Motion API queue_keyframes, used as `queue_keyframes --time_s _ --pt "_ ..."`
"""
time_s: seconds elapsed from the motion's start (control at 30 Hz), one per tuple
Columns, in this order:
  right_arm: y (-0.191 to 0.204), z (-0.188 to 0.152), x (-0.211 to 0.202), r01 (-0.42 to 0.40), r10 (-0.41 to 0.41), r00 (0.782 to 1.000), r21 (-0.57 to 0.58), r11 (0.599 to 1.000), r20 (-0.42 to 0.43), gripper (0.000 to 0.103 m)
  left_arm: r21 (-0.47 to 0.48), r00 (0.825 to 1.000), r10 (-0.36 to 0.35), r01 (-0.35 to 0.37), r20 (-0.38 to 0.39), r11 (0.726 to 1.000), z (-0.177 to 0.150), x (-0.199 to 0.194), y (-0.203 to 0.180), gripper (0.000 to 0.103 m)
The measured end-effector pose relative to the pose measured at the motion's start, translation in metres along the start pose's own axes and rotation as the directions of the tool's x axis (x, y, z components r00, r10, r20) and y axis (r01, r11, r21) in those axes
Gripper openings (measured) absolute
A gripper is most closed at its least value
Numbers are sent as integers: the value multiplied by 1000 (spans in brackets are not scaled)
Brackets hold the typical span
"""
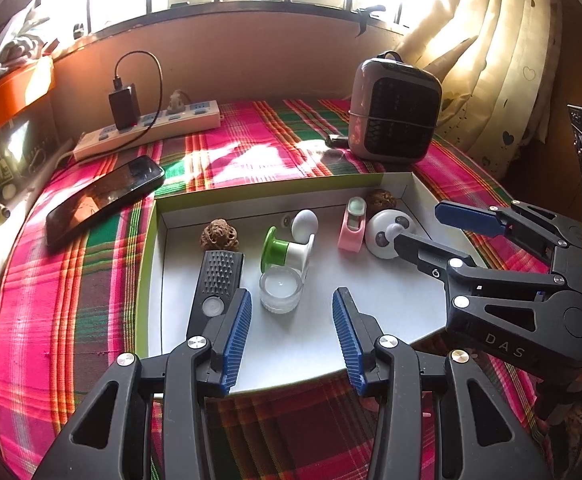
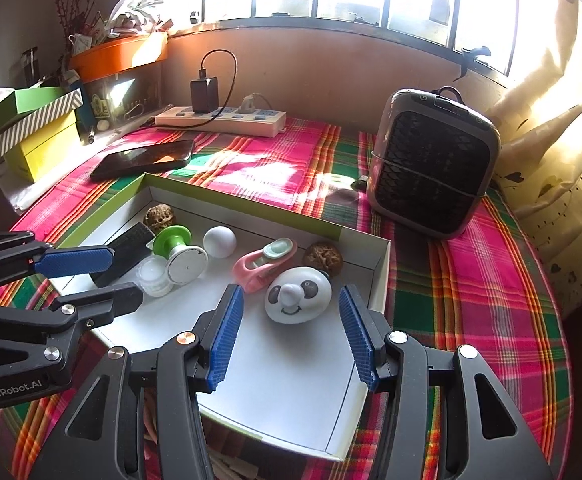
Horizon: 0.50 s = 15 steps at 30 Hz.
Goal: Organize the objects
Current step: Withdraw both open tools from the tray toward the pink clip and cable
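A plaid cloth (image 1: 71,300) in pink, green and red covers the whole surface and fills most of both views. On it, in the middle of each frame, lies a shallow white box lid (image 1: 391,300) with a green outer rim, and all the small things sit inside it. At the upper right stands a grey fan heater (image 2: 431,164), just beyond the lid's far corner; at the upper left lie a dark phone (image 1: 103,200) and, behind it against the wall, a white power strip (image 1: 151,132) with a black charger plugged in. The left gripper (image 1: 291,320) fills the bottom of the left wrist view, its blue-padded jaws standing apart with nothing between them, over bare lid floor just short of a clear glass candle holder (image 1: 281,290). The right gripper (image 2: 291,324) hangs at the lower middle of its own view, jaws likewise apart and empty, on either side of and just short of a white panda-faced piece (image 2: 297,296). Left of centre lie a black grater-like tool (image 1: 217,280) and a green-and-white spool (image 1: 287,248). A pink clip (image 2: 263,264) lies beside the panda, a white egg (image 2: 219,241) further back, and two brown walnuts (image 1: 219,234) near the far wall.
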State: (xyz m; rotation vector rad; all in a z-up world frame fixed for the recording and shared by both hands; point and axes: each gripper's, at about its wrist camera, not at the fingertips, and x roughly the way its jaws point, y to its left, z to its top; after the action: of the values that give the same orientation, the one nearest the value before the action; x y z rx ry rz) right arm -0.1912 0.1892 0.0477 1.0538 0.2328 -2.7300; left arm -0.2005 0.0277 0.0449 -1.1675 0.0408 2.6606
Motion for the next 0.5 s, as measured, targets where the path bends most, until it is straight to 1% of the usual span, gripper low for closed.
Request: queue_keyframes --time_s 0.17,0.23,0.37,0.5 --pt "1 -4 -9 -6 6 1000 8 1000 12 51 5 1000 0 0 8 1000 -3 -7 -2 41" --pt "0 -7 -15 -8 8 1000 8 1000 15 51 -2 1000 -8 8 7 1000 -5 -10 -1 41" --pt "-1 -14 -23 -5 5 1000 8 1000 13 51 -15 1000 -3 3 9 1000 -10 -15 2 41" --pt "-6 -22 -31 -7 7 1000 35 999 23 51 -33 1000 -3 3 13 999 -16 -22 3 41"
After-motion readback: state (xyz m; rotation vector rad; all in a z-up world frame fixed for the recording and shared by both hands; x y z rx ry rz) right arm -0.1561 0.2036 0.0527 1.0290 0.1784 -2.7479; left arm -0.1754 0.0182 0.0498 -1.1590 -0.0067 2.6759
